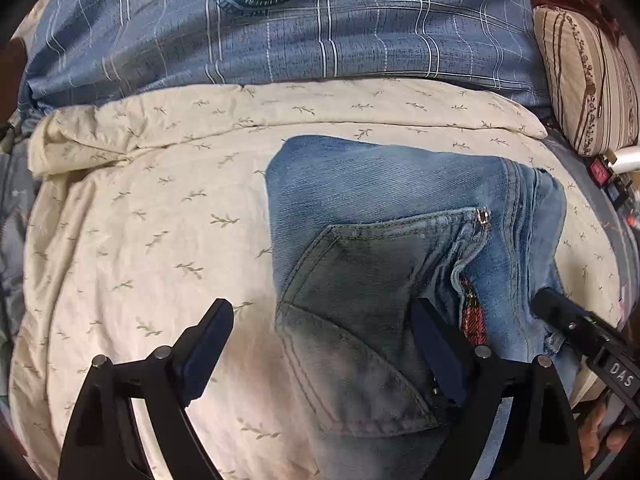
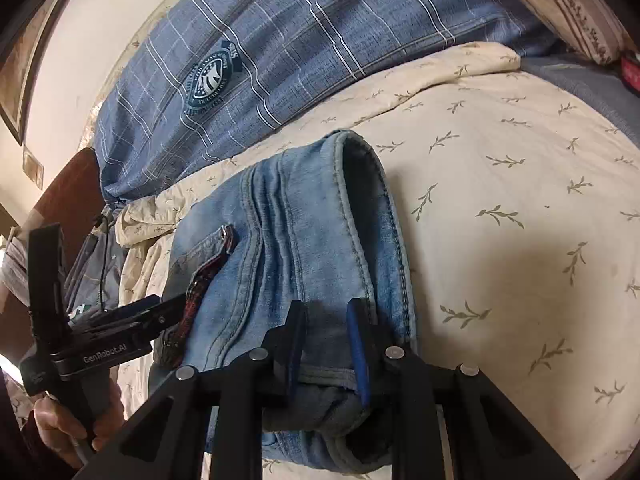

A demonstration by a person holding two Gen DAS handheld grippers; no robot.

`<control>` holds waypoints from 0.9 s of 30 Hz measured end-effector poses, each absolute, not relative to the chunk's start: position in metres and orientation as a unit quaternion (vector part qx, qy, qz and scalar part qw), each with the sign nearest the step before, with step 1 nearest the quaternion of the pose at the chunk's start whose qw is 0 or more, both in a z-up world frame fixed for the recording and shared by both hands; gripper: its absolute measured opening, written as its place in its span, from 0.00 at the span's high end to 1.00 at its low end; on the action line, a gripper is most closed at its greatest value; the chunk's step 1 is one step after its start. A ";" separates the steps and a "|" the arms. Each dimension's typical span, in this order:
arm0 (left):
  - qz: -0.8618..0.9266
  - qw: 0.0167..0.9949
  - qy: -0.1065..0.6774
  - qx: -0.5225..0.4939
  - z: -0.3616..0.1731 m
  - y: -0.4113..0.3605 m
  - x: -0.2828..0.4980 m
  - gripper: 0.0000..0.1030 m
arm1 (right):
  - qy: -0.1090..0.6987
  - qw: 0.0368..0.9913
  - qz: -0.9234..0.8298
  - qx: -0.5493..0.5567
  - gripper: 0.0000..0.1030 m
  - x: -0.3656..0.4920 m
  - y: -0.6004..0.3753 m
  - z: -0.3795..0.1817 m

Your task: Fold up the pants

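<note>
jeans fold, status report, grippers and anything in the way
Left gripper open over the back pocket. Right gripper shut on jeans edge. Jeans folded on cream sheet. Nothing in the way.

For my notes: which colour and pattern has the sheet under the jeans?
Cream with small olive leaf sprigs. The sheet shows best in the right wrist view.

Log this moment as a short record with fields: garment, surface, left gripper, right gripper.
garment: blue jeans, folded into a compact bundle, back pocket up
surface: cream leaf-print sheet
left gripper: open, jaws straddling the jeans' left edge, pocket side
right gripper: shut on jeans, clamping a denim fold
</note>
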State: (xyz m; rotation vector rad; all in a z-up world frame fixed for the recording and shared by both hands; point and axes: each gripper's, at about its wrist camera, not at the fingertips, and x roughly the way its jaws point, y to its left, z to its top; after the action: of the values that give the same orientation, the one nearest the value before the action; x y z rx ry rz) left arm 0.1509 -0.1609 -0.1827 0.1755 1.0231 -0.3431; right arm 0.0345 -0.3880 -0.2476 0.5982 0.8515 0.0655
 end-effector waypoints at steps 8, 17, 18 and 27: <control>-0.145 0.878 0.443 0.110 -0.158 -0.140 0.117 0.12 | 0.303 0.914 0.005 0.271 0.75 0.016 -0.389 -0.203; -0.132 0.880 0.437 0.128 -0.170 -0.131 0.111 0.12 | 0.303 0.929 0.002 0.215 0.75 0.053 -0.367 -0.190; -0.132 0.880 0.438 0.126 -0.172 -0.130 0.111 0.12 | 0.303 0.929 0.002 0.213 0.75 0.058 -0.366 -0.191; -0.134 0.883 0.429 0.132 -0.181 -0.134 0.113 0.09 | 0.374 0.897 -0.012 0.236 0.75 0.107 -0.378 -0.227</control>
State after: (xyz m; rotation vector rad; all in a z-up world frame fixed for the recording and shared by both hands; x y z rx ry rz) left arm 0.1131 -0.1344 -0.1811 0.2744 0.8936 -0.2782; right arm 0.1072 -0.3781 -0.2269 0.4892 0.7749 -0.0248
